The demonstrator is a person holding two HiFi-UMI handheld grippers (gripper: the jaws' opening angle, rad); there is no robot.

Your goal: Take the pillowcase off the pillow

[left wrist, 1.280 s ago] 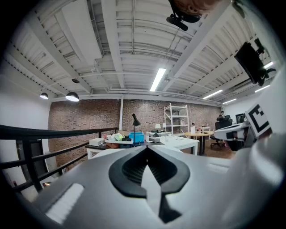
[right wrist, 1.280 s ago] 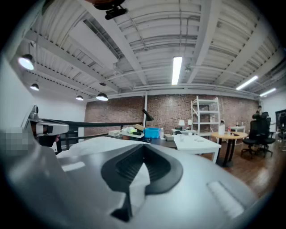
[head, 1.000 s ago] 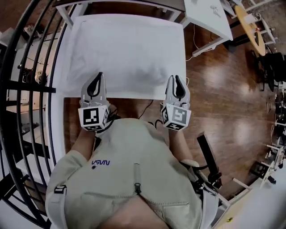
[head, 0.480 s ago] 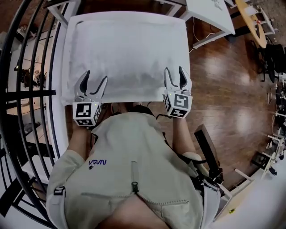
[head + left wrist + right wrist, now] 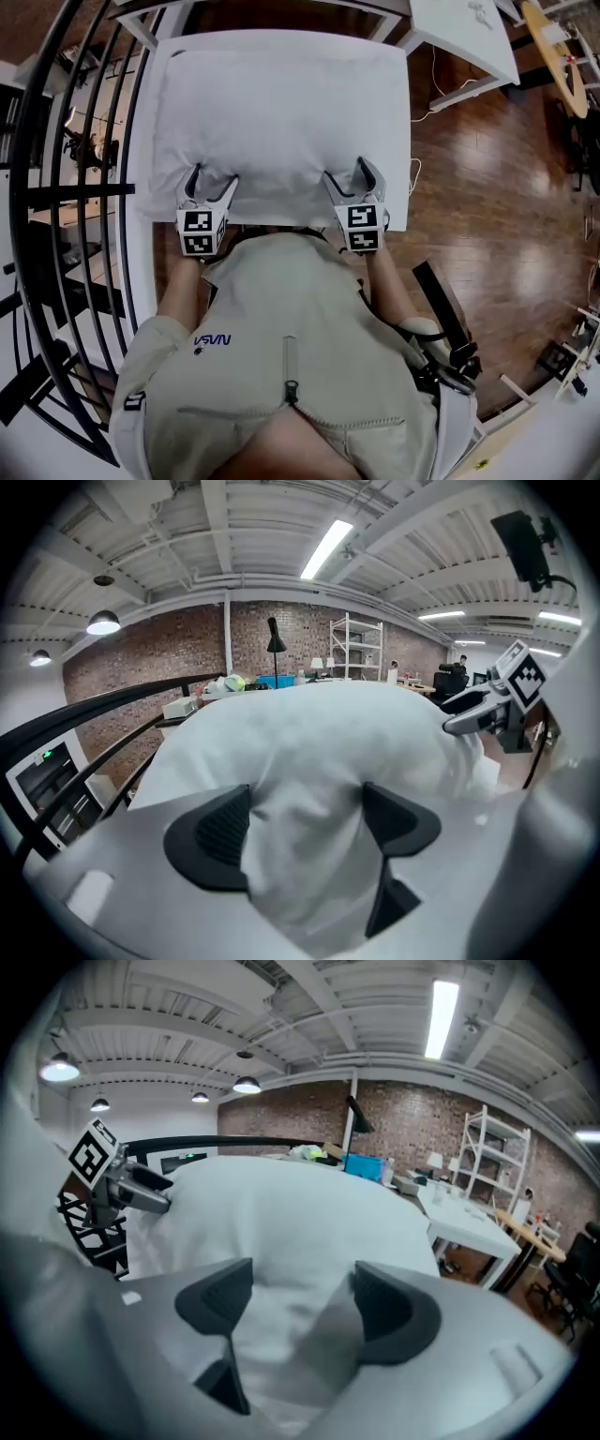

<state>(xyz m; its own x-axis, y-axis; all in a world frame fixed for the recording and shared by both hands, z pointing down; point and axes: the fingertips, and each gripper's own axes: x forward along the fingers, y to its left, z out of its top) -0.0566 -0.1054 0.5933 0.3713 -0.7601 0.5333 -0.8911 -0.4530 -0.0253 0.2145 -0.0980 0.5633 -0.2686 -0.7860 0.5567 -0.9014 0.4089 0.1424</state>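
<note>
Jaws of left gripper (image 5: 307,827) and right gripper (image 5: 305,1302) stand wide, just opened; pillowcase (image 5: 281,103) bunches between, ungripped. Advise pinching cloth only, not filling.

The pillow (image 5: 281,103) is lying flat on the white tabletop (image 5: 396,214) in front of me, one long side facing me, covering most of it. The white pillowcase (image 5: 281,173) is wrapping it completely, plump and mostly smooth on top. Along the near edge the cloth is bulging up in soft, creased folds.
</note>
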